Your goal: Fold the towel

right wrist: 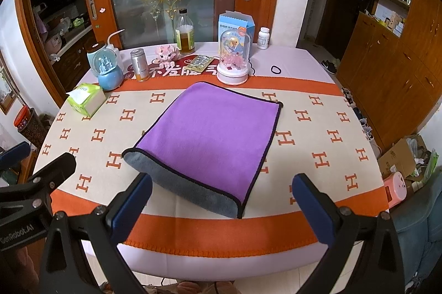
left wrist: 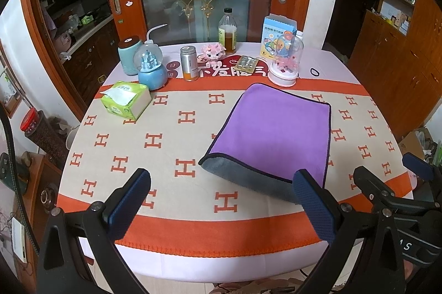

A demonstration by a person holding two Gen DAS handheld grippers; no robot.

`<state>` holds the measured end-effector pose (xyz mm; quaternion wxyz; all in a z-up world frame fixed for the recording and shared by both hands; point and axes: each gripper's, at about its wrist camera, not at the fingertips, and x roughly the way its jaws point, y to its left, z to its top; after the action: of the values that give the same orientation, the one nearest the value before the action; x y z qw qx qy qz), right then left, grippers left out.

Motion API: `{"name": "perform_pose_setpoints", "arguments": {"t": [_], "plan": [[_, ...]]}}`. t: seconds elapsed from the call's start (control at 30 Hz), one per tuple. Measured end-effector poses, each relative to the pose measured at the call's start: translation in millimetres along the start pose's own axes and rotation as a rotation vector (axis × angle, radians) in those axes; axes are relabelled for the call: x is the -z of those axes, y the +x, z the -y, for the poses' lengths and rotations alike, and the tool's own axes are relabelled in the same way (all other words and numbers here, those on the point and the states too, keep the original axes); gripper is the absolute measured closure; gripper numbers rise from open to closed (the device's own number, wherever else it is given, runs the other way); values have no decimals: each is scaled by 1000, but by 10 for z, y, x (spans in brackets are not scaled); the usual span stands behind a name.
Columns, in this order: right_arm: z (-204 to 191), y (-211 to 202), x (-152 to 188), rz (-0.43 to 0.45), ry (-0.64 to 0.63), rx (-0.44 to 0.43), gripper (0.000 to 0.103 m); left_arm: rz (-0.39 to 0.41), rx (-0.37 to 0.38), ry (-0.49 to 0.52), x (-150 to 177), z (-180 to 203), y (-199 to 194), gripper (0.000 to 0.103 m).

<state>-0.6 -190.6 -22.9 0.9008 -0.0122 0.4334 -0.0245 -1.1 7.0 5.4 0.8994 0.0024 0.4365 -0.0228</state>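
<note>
A purple towel [left wrist: 273, 128] with a grey underside and dark trim lies folded over on the table; its near fold shows grey. It also shows in the right wrist view [right wrist: 212, 134]. My left gripper [left wrist: 221, 205] is open and empty, held above the table's near edge, left of the towel's near end. My right gripper [right wrist: 221, 207] is open and empty, just in front of the towel's near fold. The right gripper also shows at the right edge of the left wrist view [left wrist: 386, 175].
The table wears an orange and cream cloth [left wrist: 165, 145] with H marks. A green tissue pack [left wrist: 125, 99], a snow globe [left wrist: 150, 67], a metal can [left wrist: 189, 62], a bottle [left wrist: 228, 31], a blue box [left wrist: 277, 34] and a dome ornament [left wrist: 284, 62] stand at the back. A hair tie [left wrist: 314, 71] lies at back right.
</note>
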Motion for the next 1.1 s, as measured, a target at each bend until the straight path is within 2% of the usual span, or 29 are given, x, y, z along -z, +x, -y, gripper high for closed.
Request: {"name": "perform_pose_setpoints", "arguments": {"t": [0.77, 1.1], "plan": [[51, 21, -104, 3, 13, 15, 1, -1, 8, 11, -61, 28, 65, 1], [18, 63, -123, 8, 28, 41, 1, -8, 16, 7, -98, -119, 172, 1]]}}
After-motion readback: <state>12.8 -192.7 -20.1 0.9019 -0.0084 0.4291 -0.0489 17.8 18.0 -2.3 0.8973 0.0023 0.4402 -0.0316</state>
